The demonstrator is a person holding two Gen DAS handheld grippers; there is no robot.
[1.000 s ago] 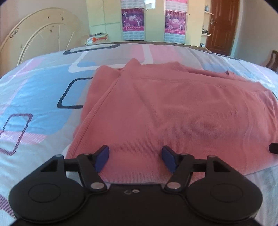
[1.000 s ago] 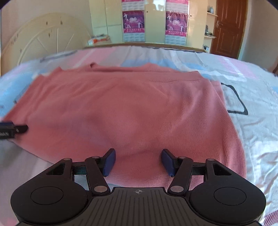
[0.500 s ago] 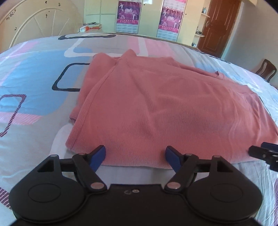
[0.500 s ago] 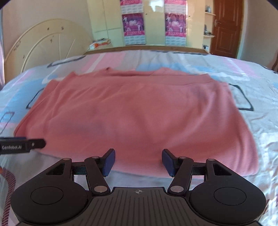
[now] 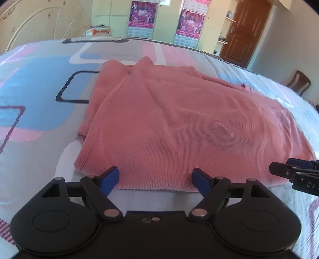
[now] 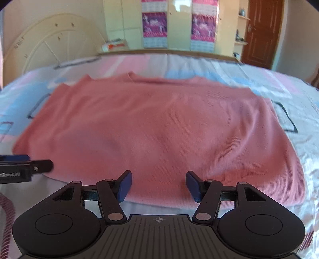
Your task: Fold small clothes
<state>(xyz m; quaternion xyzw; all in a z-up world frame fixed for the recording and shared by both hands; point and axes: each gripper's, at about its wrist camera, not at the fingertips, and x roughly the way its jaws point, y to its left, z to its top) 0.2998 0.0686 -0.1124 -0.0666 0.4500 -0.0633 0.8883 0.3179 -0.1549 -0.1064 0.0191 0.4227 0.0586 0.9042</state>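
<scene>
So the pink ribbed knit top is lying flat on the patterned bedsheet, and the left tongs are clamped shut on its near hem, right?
Not quite. The pink ribbed knit top does lie flat on the patterned bedsheet, but the left tongs are open, not clamped: the left wrist view shows the blue pads standing wide apart at the near hem, having just been opening, with nothing pinched between them.

A bed point(image 5: 39, 111) fills the lower room, its cover printed with blue and pink patches and dark rounded outlines; behind it curves a cream headboard point(image 6: 51, 41) with fan-like ribs; on the far wall hang two magenta calendar posters point(image 5: 142, 19) on pale yellow cupboard doors; a brown panelled door point(image 5: 247, 33) stands at the right, small shelves beside it; a dark wooden chair point(image 5: 300, 81) shows past the bed's right edge; some flat boxes point(image 5: 97, 30) lie near the headboard.
</scene>
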